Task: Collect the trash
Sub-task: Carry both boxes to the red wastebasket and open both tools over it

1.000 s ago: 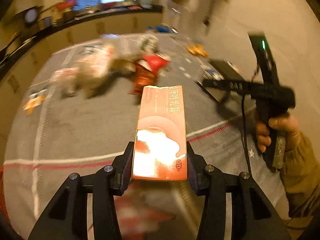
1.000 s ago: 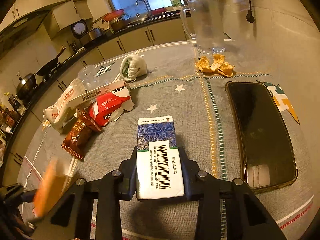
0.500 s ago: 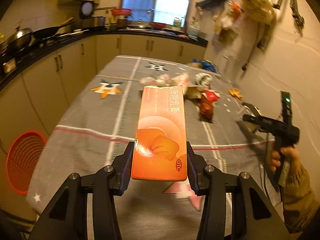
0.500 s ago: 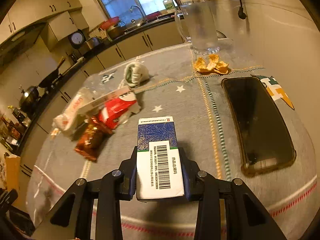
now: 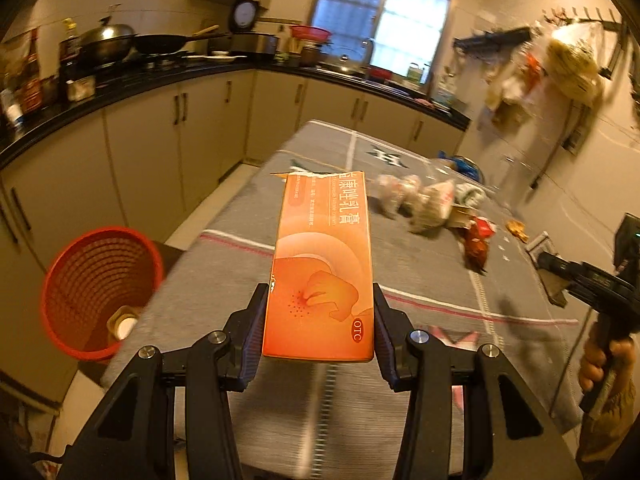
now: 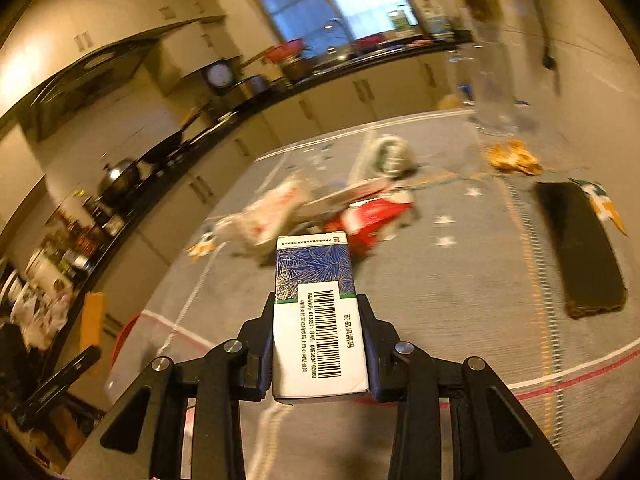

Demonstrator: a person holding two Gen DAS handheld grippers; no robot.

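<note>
My left gripper (image 5: 319,322) is shut on a long orange medicine box (image 5: 324,260), held above the near left part of the grey-clothed table (image 5: 248,240). A red mesh waste basket (image 5: 96,292) stands on the floor left of the table, with a small item at its bottom. My right gripper (image 6: 318,340) is shut on a blue-and-white barcode box (image 6: 318,312), lifted over the table (image 6: 460,280). The right gripper (image 5: 592,280) also shows at the far right in the left wrist view, held by a hand. A heap of wrappers (image 6: 320,208) lies mid-table.
On the table lie a black phone (image 6: 580,248), orange peel (image 6: 514,158), a tall glass jug (image 6: 494,92), a red pack (image 5: 478,240) and crumpled bags (image 5: 420,200). Kitchen cabinets and a cluttered counter (image 5: 160,80) run along the left and back.
The left gripper has swung left with the orange box, so the red basket has come into view. The right gripper has risen and pulled back with its box; the table looks farther.
</note>
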